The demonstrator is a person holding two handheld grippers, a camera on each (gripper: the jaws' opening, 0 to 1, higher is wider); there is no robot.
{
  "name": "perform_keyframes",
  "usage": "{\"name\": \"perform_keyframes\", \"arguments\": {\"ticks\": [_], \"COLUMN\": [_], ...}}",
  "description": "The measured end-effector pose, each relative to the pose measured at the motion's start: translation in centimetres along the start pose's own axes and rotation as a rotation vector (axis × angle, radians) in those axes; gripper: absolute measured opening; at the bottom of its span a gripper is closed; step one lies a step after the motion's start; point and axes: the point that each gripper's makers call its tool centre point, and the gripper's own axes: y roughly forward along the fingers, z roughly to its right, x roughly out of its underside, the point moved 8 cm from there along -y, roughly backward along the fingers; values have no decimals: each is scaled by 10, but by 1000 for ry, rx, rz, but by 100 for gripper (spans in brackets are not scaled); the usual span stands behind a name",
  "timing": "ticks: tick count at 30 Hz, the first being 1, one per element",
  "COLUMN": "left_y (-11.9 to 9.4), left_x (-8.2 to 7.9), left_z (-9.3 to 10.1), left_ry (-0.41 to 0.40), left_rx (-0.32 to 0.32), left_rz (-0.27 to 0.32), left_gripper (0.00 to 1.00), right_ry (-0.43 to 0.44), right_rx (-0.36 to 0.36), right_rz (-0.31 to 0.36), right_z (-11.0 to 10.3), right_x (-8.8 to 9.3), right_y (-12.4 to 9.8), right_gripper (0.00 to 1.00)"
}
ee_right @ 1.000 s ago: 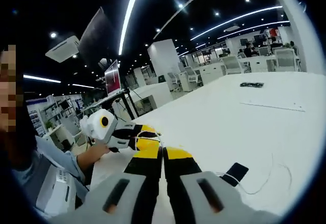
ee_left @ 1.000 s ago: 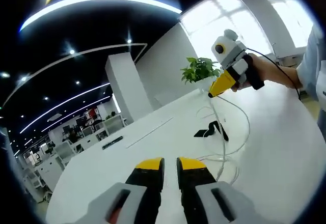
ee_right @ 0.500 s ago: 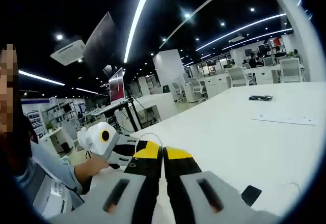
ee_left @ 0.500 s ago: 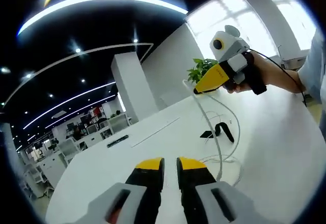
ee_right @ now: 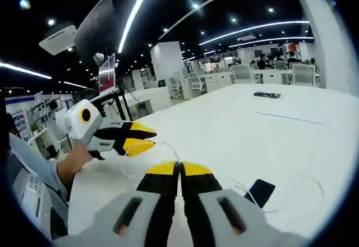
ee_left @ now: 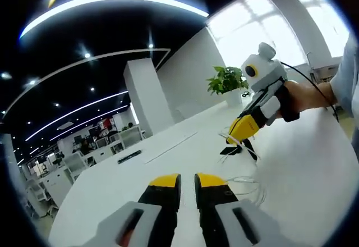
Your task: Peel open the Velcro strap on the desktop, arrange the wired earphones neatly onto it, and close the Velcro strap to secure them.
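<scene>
Left gripper view: the left gripper (ee_left: 188,181) is nearly clenched with nothing visible between its jaws. The right gripper (ee_left: 242,130) holds the earphone cable (ee_left: 247,181) just above the black strap (ee_left: 234,149) on the table (ee_left: 303,168).

Right gripper view: the right gripper (ee_right: 179,169) is clenched on the cable; the strap (ee_right: 259,192) lies beside it. The cable probably needs coiling onto the strap next.
</scene>
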Motion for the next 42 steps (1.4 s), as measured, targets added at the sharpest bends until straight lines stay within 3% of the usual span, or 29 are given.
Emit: {"name": "perform_keyframes", "arguments": {"ticks": [3, 7, 11, 14, 19, 24, 30, 36, 42], "left_y": [2, 5, 6, 7, 7, 5, -3, 2, 15], "left_x": [-3, -7, -9, -9, -8, -16, -39, -48, -42], "left_z": [8, 16, 25, 29, 31, 34, 40, 52, 51], "left_ry": [7, 23, 44, 53, 63, 57, 4, -27, 32], "left_rx": [27, 65, 105, 124, 135, 160, 188, 230, 173], "left_rz": [11, 17, 19, 14, 6, 18, 51, 2, -61], "left_gripper": [14, 14, 14, 14, 14, 14, 14, 14, 14], "right_ry": [8, -39, -62, -70, -220, -210, -202, -197, -217], "right_rx": [67, 97, 114, 91, 115, 122, 129, 109, 89], "right_rz": [-47, -79, -57, -5, 35, 37, 18, 23, 41], "right_z": [9, 13, 15, 13, 8, 7, 10, 7, 1], "right_x": [9, 15, 13, 3, -11, -15, -12, -14, -21], "right_y": [-7, -10, -10, -9, -20, -30, -33, -32, -36], "right_gripper": [4, 4, 4, 4, 4, 4, 4, 4, 4]}}
